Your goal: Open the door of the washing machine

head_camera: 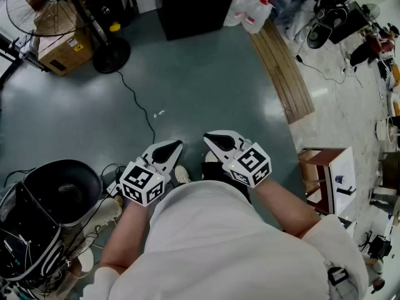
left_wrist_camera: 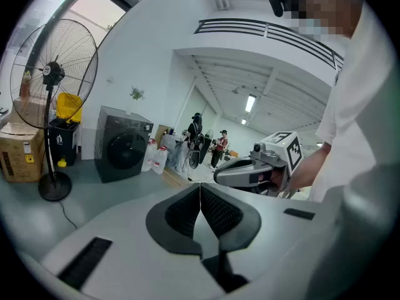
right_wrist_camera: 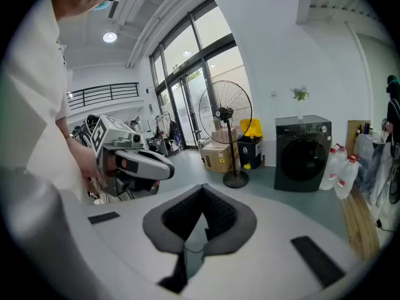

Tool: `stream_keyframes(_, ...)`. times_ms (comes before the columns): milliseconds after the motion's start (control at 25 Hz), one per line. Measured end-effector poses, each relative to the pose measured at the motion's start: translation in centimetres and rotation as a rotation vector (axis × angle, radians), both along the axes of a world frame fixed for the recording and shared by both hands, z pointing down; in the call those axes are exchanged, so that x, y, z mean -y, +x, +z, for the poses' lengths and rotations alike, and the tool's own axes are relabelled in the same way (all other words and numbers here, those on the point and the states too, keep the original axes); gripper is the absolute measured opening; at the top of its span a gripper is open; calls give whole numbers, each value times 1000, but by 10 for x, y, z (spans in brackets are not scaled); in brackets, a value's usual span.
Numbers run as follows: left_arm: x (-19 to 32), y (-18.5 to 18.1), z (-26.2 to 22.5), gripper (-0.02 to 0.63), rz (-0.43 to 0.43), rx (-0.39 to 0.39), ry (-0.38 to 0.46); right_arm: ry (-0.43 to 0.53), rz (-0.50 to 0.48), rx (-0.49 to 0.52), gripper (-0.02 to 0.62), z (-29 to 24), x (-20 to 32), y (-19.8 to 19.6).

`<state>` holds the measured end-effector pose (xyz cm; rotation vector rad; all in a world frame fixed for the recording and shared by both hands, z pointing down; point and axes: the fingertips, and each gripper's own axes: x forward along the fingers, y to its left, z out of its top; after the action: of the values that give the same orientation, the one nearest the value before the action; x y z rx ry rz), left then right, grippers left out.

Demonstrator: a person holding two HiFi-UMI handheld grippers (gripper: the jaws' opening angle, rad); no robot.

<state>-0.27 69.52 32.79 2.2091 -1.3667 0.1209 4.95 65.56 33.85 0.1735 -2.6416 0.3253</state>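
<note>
The dark grey washing machine (left_wrist_camera: 123, 144) stands far across the room against the wall, its round door closed; it also shows as the washing machine (right_wrist_camera: 304, 153) and as a dark box (head_camera: 194, 5) at the top of the head view. Both grippers are held close to the person's body, well short of it. My left gripper (head_camera: 177, 144) is shut with nothing between its pads (left_wrist_camera: 200, 189). Beside it, my right gripper (head_camera: 209, 136) has its tips together (right_wrist_camera: 203, 192) and holds nothing.
A standing fan (left_wrist_camera: 53, 74) with its round base (head_camera: 111, 58) and a cardboard box (head_camera: 62, 42) stand left of the machine. A black cable (head_camera: 140, 108) trails over the green floor. Water jugs (head_camera: 253, 8) and a wooden board (head_camera: 284, 74) lie to the right.
</note>
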Motion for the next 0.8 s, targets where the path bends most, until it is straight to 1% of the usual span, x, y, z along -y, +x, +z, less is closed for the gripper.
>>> stream_keyframes(120,6,-3,3,18,-19,7,6,19,-16,2,6,-2,6,-2)
stream_keyframes(240,16,-1,8,18,-18,2,-3,3,-1,6,6,0,16,2)
stream_keyframes(400,45,-3,12,18,-13,-14,-9,-10,-6,-8,6,11,41,2)
stream_keyframes(560,90,-22,16,18,-37,14,-17,-20,-26,4,6,19,91,-14)
stream_keyframes(680,135,-38,11,18,-62,20,-25,-11,-45,28,8,15,143,-31)
stream_keyframes(800,186,-53,5,18,-77,69,-31,-12,-58,53,11,6,195,-46)
